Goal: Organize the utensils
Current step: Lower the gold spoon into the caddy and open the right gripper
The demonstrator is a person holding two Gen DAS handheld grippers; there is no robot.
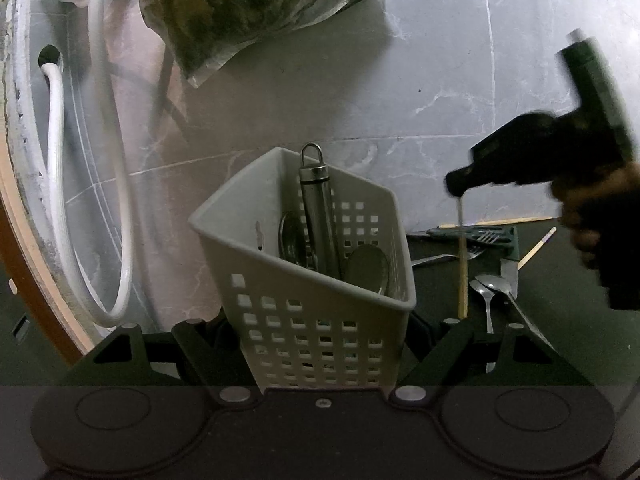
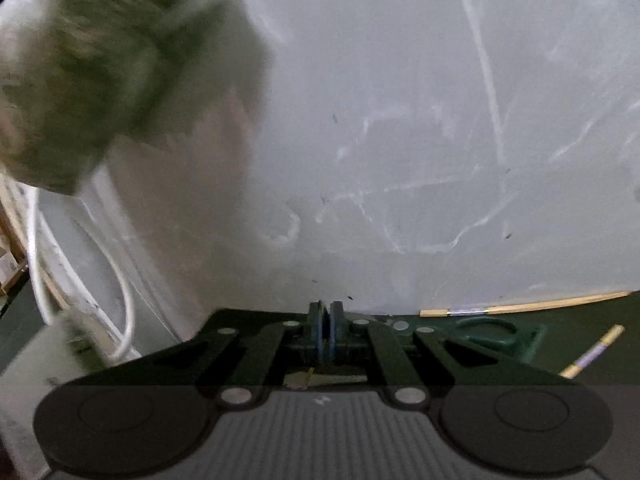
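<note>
A white perforated basket [image 1: 320,320] sits tilted between the fingers of my left gripper [image 1: 320,330], which is shut on its sides. Inside it stand a steel handle with a loop [image 1: 316,208] and some spoons [image 1: 368,268]. My right gripper [image 1: 456,186], held by a hand [image 1: 592,216], hovers to the right of the basket, shut on a wooden chopstick [image 1: 462,272] that hangs straight down from its tip. In the right wrist view that gripper [image 2: 327,336] has its blue pads [image 2: 320,336] pressed together; the view is blurred.
Loose on the dark green counter [image 1: 568,304] lie two spoons [image 1: 490,284], a knife [image 1: 509,276], a fork [image 1: 444,257], a green tool [image 1: 472,234] and two chopsticks [image 2: 524,306] [image 2: 592,354]. A white hose [image 1: 120,200] and a bag of greens [image 1: 248,8] hang against the marble wall.
</note>
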